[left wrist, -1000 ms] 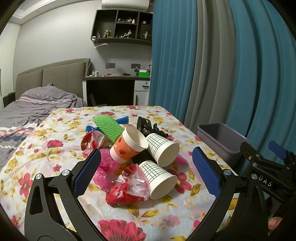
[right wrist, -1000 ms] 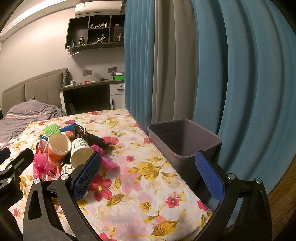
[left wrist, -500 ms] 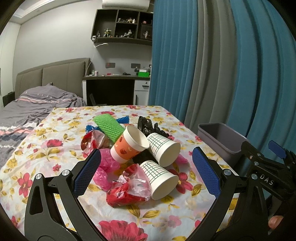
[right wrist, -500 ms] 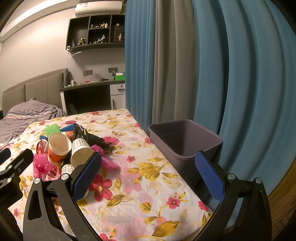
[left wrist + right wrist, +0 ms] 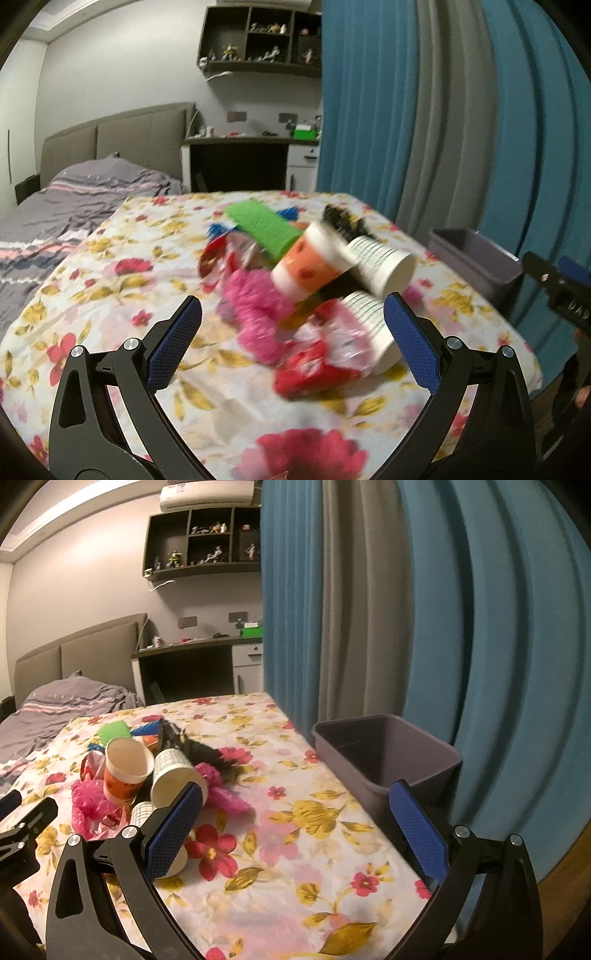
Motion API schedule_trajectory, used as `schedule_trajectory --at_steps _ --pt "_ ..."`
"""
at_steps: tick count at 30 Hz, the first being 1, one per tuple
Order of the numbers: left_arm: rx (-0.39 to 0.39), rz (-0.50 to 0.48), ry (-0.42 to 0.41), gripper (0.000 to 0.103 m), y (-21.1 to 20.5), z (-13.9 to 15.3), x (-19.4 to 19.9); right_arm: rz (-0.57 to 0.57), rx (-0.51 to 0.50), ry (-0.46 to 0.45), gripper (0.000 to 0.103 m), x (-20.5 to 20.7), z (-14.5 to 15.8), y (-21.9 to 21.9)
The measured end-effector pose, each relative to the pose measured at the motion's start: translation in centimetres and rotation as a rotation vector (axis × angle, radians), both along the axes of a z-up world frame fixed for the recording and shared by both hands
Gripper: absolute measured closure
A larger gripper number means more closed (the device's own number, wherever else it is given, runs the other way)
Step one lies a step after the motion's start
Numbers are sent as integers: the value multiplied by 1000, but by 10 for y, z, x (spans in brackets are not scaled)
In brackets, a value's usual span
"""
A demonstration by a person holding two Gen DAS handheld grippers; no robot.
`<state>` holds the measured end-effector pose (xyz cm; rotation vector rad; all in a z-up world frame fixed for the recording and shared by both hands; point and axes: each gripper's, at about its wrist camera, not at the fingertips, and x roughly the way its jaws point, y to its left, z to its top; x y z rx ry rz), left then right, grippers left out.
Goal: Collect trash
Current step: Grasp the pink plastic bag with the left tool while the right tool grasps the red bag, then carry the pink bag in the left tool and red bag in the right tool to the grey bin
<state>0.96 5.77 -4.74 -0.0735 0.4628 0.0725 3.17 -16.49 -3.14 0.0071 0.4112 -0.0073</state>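
Teal curtains [image 5: 461,627] with a grey panel [image 5: 351,609] between them hang along the right side. On the pale back wall [image 5: 122,70] a dark shelf unit [image 5: 203,542] holds small figures beneath an air conditioner [image 5: 207,494]. A desk [image 5: 195,664] stands below, beside the bed [image 5: 74,199] with its padded headboard [image 5: 118,140]. Warm light runs along the ceiling edge.

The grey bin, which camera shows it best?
The right wrist view: the grey bin sits sharp, its whole rim and empty inside visible. The left wrist view shows only a blurred end of it at the table's edge.
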Motion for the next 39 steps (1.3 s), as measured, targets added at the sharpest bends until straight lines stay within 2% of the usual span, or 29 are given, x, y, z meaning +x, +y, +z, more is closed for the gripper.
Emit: schedule_trajectory --at_steps 5,7,13,16,18,20,21,23,26,31,35,39 --pt "-4 4 46 6 14 -13 10 44 1 15 5 5 -7 11" --pt "1 13 68 11 21 -18 15 62 -4 15 5 6 -9 17" --pt "-61 19 148 28 37 -28 44 132 -6 25 6 5 -17 33" --pt "-90 13 217 48 41 -40 61 180 -15 26 8 3 -19 44" --pt "-133 2 243 68 46 -47 67 204 -18 17 10 0 -18 49" --pt "-144 -5 244 75 47 -49 67 233 -16 12 12 -2 -18 54" --pt "-140 -4 234 84 47 -49 64 254 -12 13 12 -3 -17 57" --pt "-147 -3 218 89 48 -47 61 289 -5 14 13 -5 -18 63" --pt "-155 -8 172 91 50 -34 45 355 2 26 23 -6 -20 77" --pt "-158 9 81 91 63 -8 9 472 11 80 29 -5 -34 104" --pt "-129 77 68 91 79 -4 -5 541 0 131 34 -2 -47 126" --pt "-147 121 57 91 95 -5 -17 590 -6 180 35 -2 -57 140"
